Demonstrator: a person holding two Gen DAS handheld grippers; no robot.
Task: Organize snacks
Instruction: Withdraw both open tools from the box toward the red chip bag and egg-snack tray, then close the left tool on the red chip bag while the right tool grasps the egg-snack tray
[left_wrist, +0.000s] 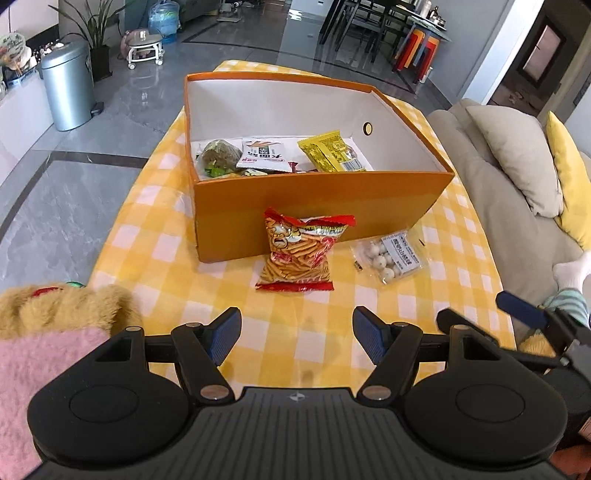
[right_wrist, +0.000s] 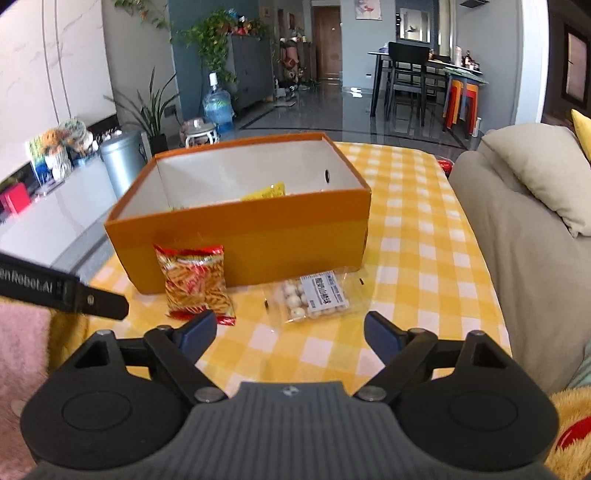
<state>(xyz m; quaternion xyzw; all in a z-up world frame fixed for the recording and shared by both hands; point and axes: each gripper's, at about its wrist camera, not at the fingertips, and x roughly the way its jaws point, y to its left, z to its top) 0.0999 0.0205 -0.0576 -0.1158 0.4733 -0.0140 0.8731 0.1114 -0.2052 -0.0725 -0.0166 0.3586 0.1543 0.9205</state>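
Snacks: the red bag of sticks sits mid-frame, touching the orange box's front wall; right of it, the clear pack of white balls lies on the checkered surface. Left hand-held gripper and right hand-held gripper both gape wide, holding nothing.

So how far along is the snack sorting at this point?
Partly done: several packets, including a yellow packet, already lie in the orange box. Nothing is in hand; left gripper and right gripper are open. The red snack bag and clear ball-snack pack remain outside on the tablecloth.
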